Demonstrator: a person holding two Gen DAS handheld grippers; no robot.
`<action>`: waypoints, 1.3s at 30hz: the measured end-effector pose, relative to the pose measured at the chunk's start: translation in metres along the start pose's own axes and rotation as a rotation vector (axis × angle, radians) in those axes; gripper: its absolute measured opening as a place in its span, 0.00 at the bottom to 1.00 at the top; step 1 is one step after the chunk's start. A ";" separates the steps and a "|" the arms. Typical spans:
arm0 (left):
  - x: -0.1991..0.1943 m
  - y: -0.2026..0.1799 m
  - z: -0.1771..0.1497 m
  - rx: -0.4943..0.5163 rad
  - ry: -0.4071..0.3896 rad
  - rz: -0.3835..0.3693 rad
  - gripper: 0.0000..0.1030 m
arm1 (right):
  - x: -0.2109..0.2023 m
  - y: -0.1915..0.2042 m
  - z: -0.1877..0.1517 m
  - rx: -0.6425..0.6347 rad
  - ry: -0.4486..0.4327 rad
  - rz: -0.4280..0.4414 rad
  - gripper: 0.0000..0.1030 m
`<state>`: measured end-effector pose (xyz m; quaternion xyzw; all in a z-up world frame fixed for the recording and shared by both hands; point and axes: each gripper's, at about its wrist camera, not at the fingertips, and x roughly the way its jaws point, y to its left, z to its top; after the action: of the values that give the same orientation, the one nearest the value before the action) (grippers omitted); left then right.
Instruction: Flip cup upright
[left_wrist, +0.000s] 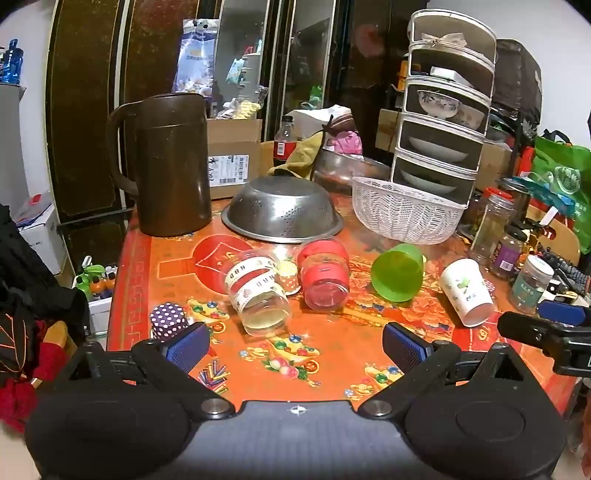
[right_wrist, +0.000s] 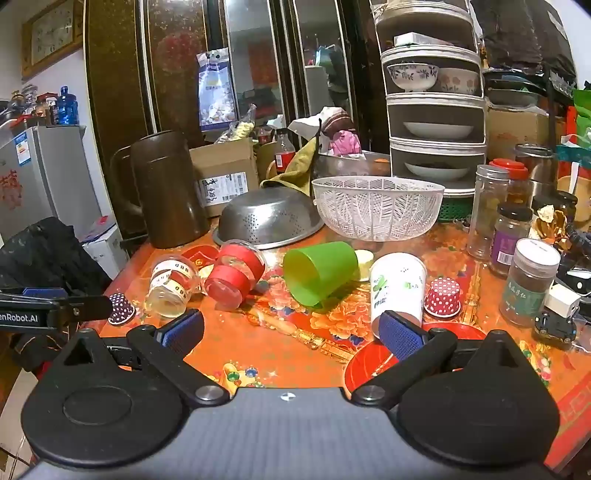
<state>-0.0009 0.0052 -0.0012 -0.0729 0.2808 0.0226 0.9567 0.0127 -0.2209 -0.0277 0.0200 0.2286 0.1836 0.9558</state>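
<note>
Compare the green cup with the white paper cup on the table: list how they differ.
The green cup is plain translucent green plastic; the white paper cup is opaque with a leaf print. The green cup is squatter and wider, the white paper cup taller and slimmer. In the left wrist view the green cup's base faces the camera, the white paper cup's mouth. Both lie tipped over on the table.

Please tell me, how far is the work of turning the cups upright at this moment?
Nothing looks done yet. Four cups lie on their sides on the red patterned tablecloth: the clear plastic cup with white lettered bands, the clear cup with red bands, the green plastic cup and the white paper cup. In hand: nothing; the left gripper and right gripper are both open and empty. All four remain.
</note>
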 end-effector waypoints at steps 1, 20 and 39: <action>0.000 0.003 0.000 0.000 0.002 -0.004 0.98 | 0.000 -0.001 -0.001 -0.009 -0.015 -0.004 0.99; -0.001 -0.013 -0.003 0.044 0.013 0.039 0.98 | -0.005 -0.011 0.003 0.022 -0.017 0.032 0.99; 0.003 -0.015 -0.003 0.039 0.032 0.039 0.98 | -0.003 -0.016 0.001 0.053 0.003 0.065 0.99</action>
<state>0.0008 -0.0102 -0.0035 -0.0489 0.2977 0.0344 0.9528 0.0159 -0.2365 -0.0273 0.0523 0.2342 0.2086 0.9481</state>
